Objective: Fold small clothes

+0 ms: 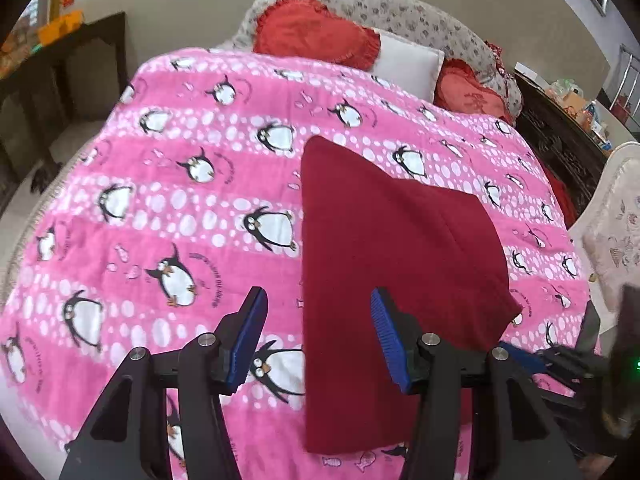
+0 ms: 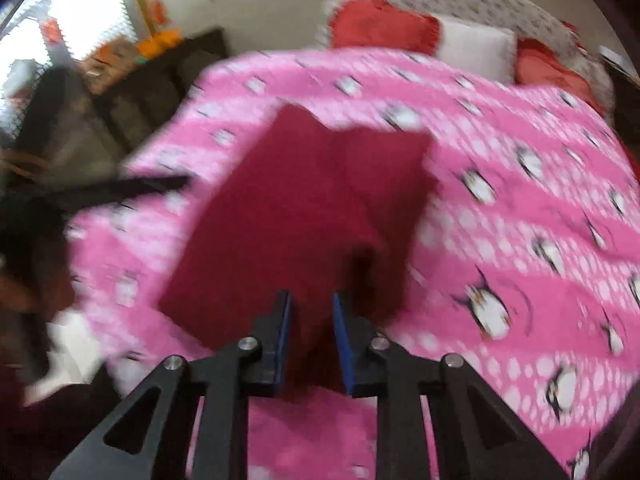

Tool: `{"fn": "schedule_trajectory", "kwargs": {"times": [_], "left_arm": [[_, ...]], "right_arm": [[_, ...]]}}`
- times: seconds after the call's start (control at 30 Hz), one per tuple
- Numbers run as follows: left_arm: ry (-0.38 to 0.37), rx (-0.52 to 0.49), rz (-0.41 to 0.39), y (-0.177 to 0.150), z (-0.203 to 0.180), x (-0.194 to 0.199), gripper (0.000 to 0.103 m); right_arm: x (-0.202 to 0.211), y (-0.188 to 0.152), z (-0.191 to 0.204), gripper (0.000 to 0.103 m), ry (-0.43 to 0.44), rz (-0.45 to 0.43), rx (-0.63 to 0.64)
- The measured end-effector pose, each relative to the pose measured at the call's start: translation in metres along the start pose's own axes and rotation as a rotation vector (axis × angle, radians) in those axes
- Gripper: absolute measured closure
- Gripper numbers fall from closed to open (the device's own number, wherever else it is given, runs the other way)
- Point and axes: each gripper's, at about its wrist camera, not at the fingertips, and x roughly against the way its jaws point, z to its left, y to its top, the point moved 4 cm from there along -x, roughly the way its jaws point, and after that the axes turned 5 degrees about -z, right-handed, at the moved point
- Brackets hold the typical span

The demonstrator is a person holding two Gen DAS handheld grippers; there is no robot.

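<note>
Seemingly partway through; found the dark red garment [image 1: 380,260] spread flat on the pink penguin blanket [image 1: 160,200], right of the bed's middle, well short of the red cushion [image 1: 316,32] and white pillow [image 1: 408,64] at the far end; showed one long straight edge on its left, a soft ridge running near to far down its middle, and a slanted far edge; judged from that to have been narrowed by at least one lengthwise fold already, though no sleeve or collar could be made out to confirm it.

Left gripper [image 1: 318,294]: hung above the garment's near left edge with the blue pads well apart; clamped on nothing, one pad over the blanket and the other over red cloth.

Right gripper [image 2: 311,298]: pads close together with a narrow gap, red cloth showing in that gap; too blurred to tell whether a fold was pinched or merely lay beneath; sat at the garment's near right corner in the left wrist view.

Left to do, as a judgement: bring the near end over toward the far end, once or twice, then smooth the bundle flat.
</note>
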Motion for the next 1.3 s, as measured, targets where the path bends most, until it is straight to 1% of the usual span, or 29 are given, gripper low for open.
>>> {"fn": "schedule_trajectory", "kwargs": {"times": [0.03, 0.07, 0.13, 0.17, 0.2, 0.23, 0.3, 0.33, 0.4, 0.5, 0.6, 0.67, 0.83, 0.93, 1.0, 1.1, 1.3], "left_arm": [[0.006, -0.005, -0.01, -0.001, 0.001, 0.004, 0.069], [0.011, -0.012, -0.022, -0.001, 0.001, 0.009, 0.069], [0.018, -0.033, -0.042, -0.001, -0.001, 0.017, 0.069], [0.026, -0.042, -0.048, -0.001, -0.003, 0.02, 0.069], [0.033, -0.049, -0.053, 0.0, -0.004, 0.023, 0.069], [0.035, -0.054, -0.058, 0.001, -0.006, 0.025, 0.069], [0.038, -0.066, -0.08, 0.002, -0.009, 0.031, 0.069], [0.04, -0.075, -0.092, 0.003, -0.012, 0.034, 0.069], [0.045, -0.093, -0.108, 0.004, -0.018, 0.04, 0.069], [0.039, -0.104, -0.122, 0.005, -0.024, 0.048, 0.069], [0.044, -0.106, -0.134, 0.005, -0.027, 0.054, 0.07], [0.048, -0.109, -0.139, 0.004, -0.028, 0.057, 0.069], [0.068, -0.111, -0.16, 0.001, -0.027, 0.066, 0.07], [0.076, -0.107, -0.165, 0.0, -0.026, 0.07, 0.07], [0.079, -0.108, -0.167, 0.0, -0.025, 0.071, 0.07], [0.085, -0.107, -0.174, -0.001, -0.024, 0.074, 0.07], [0.092, -0.103, -0.185, -0.001, -0.024, 0.078, 0.07]], "right_arm": [[-0.006, -0.008, -0.007, 0.081, -0.014, 0.023, -0.024], [-0.01, -0.013, -0.013, 0.081, 0.008, 0.029, -0.066], [-0.005, -0.014, -0.016, 0.081, 0.026, 0.011, -0.105], [0.002, -0.012, -0.014, 0.078, 0.035, -0.001, -0.108], [0.009, -0.01, -0.012, 0.073, 0.044, -0.013, -0.111], [0.017, -0.006, -0.01, 0.07, 0.047, -0.028, -0.115], [0.037, 0.006, -0.008, 0.053, 0.033, -0.086, -0.123], [0.045, 0.013, -0.007, 0.049, 0.021, -0.115, -0.126], [0.06, 0.023, -0.003, 0.037, 0.002, -0.16, -0.13], [0.07, 0.038, 0.007, 0.03, -0.058, -0.186, -0.128], [0.073, 0.043, 0.016, 0.027, -0.12, -0.199, -0.102], [0.072, 0.043, 0.019, 0.025, -0.141, -0.202, -0.103], [0.068, 0.042, 0.02, 0.023, -0.156, -0.19, -0.132], [0.064, 0.042, 0.02, 0.023, -0.169, -0.196, -0.13], [0.063, 0.042, 0.022, 0.021, -0.18, -0.198, -0.124], [0.064, 0.042, 0.025, 0.017, -0.174, -0.204, -0.123], [0.063, 0.044, 0.034, 0.015, -0.169, -0.208, -0.098]]}}
